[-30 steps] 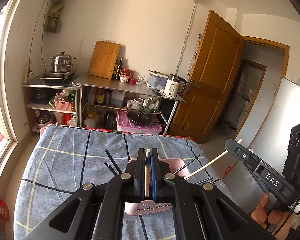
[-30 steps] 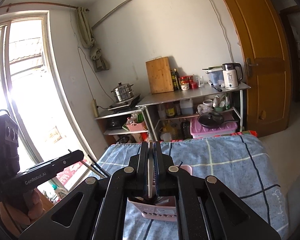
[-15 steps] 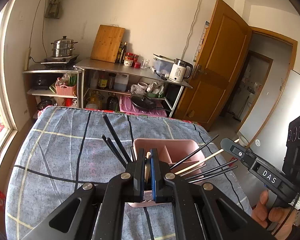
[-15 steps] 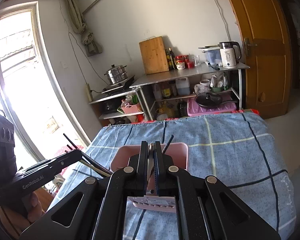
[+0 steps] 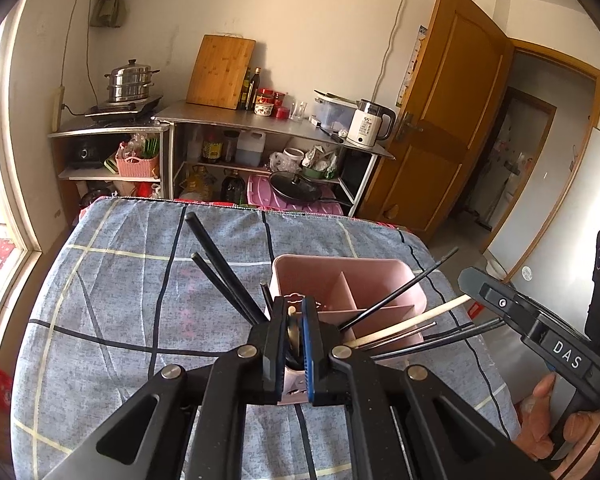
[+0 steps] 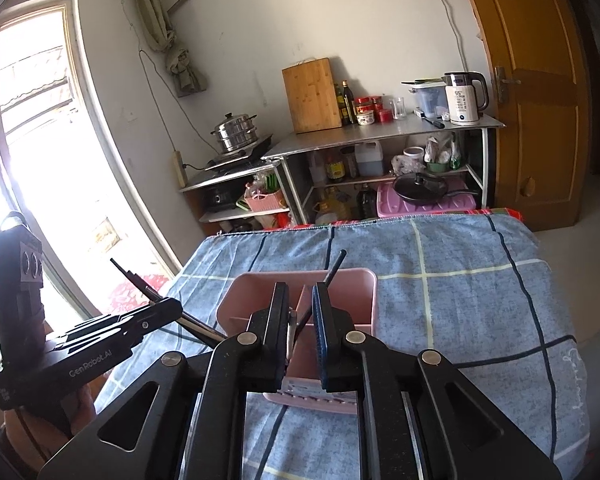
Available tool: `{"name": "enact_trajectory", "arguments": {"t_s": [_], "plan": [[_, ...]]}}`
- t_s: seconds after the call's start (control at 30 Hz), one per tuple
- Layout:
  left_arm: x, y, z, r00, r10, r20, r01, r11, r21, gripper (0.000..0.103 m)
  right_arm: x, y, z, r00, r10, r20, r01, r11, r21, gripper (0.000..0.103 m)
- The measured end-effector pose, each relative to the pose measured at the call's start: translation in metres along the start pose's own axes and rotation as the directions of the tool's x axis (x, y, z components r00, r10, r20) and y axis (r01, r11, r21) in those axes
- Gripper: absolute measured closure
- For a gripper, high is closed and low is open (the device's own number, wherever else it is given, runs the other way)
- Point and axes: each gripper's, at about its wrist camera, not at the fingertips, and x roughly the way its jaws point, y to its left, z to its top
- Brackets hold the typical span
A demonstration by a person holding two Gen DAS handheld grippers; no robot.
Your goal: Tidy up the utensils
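A pink divided holder (image 5: 340,280) stands on the blue checked cloth, with several black chopsticks (image 5: 220,272) leaning out of it. My left gripper (image 5: 293,314) hangs over the holder's near left corner, shut on a pale wooden utensil (image 5: 291,312) that points down into it. From the right wrist view, the holder (image 6: 352,292) sits just beyond my right gripper (image 6: 300,304). Its jaws are opening. A pale chopstick (image 6: 289,334) rests against the left finger, and the right pad stands clear of it. A black chopstick (image 6: 334,268) rises behind.
The cloth-covered table (image 5: 132,312) ends ahead at steel shelves (image 5: 260,120) with a pot, cutting board, bottles and kettle. A wooden door (image 5: 452,112) stands to the right and a bright window (image 6: 32,140) to the left. A hand (image 5: 540,424) holds the right gripper.
Both grippers have sunk toward the pink holder, which now fills more of each view. The right jaws, shut on the pale chopstick before, have parted.
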Motion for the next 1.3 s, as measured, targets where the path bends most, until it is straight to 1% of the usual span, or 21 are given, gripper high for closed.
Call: {"name": "enact_trajectory", "arguments": {"t_s": [0.07, 0.2, 0.23, 0.4, 0.47, 0.6, 0.8, 0.93, 1.1, 1.17, 1.3], "plan": [[-0.005, -0.001, -0.001, 1.0, 0.0, 0.007, 0.0, 1.0, 0.002, 0.093, -0.004, 0.0, -0.001, 1.0, 0.002, 0.003, -0.002, 1.0, 0.0, 0.089], [-0.019, -0.005, -0.005, 0.999, 0.008, 0.032, -0.008, 1.0, 0.012, 0.075, -0.015, 0.003, -0.005, 1.0, -0.002, 0.011, 0.002, 1.0, -0.017, 0.088], [-0.024, -0.005, -0.007, 0.999, 0.004, 0.042, -0.005, 1.0, 0.01, 0.073, -0.019, 0.005, -0.006, 1.0, -0.002, 0.015, 0.003, 1.0, -0.022, 0.088], [-0.042, -0.009, -0.022, 0.998, 0.014, 0.058, -0.015, 1.0, 0.025, 0.072, -0.038, 0.011, -0.014, 1.0, -0.003, 0.03, 0.005, 0.999, -0.053, 0.079], [-0.049, -0.01, -0.031, 0.998, 0.013, 0.061, -0.014, 1.0, 0.026, 0.072, -0.046, 0.013, -0.02, 0.999, -0.006, 0.037, 0.008, 0.998, -0.061, 0.078], [-0.062, -0.015, -0.056, 0.998, 0.004, 0.062, -0.005, 1.0, 0.019, 0.07, -0.061, 0.015, -0.04, 0.999, -0.007, 0.038, 0.009, 0.998, -0.066, 0.075], [-0.076, -0.02, -0.093, 0.998, -0.004, 0.055, 0.003, 1.0, 0.011, 0.067, -0.075, 0.017, -0.08, 1.0, -0.023, 0.006, 0.023, 0.997, -0.078, 0.07], [-0.083, -0.023, -0.116, 0.999, -0.005, 0.041, 0.005, 1.0, 0.014, 0.067, -0.085, 0.018, -0.105, 1.0, -0.027, -0.01, 0.027, 0.997, -0.074, 0.069], [-0.096, -0.032, -0.144, 0.999, 0.001, 0.037, -0.002, 1.0, 0.024, 0.067, -0.1, 0.026, -0.133, 0.998, -0.055, -0.014, 0.053, 0.994, -0.1, 0.069], [-0.102, -0.035, -0.153, 0.999, -0.004, 0.042, 0.002, 1.0, 0.028, 0.067, -0.106, 0.028, -0.141, 0.998, -0.06, -0.013, 0.059, 0.993, -0.105, 0.069], [-0.111, -0.041, -0.171, 0.999, -0.007, 0.038, 0.006, 0.999, 0.037, 0.064, -0.118, 0.03, -0.154, 0.998, -0.065, -0.007, 0.064, 0.994, -0.094, 0.069]]}}
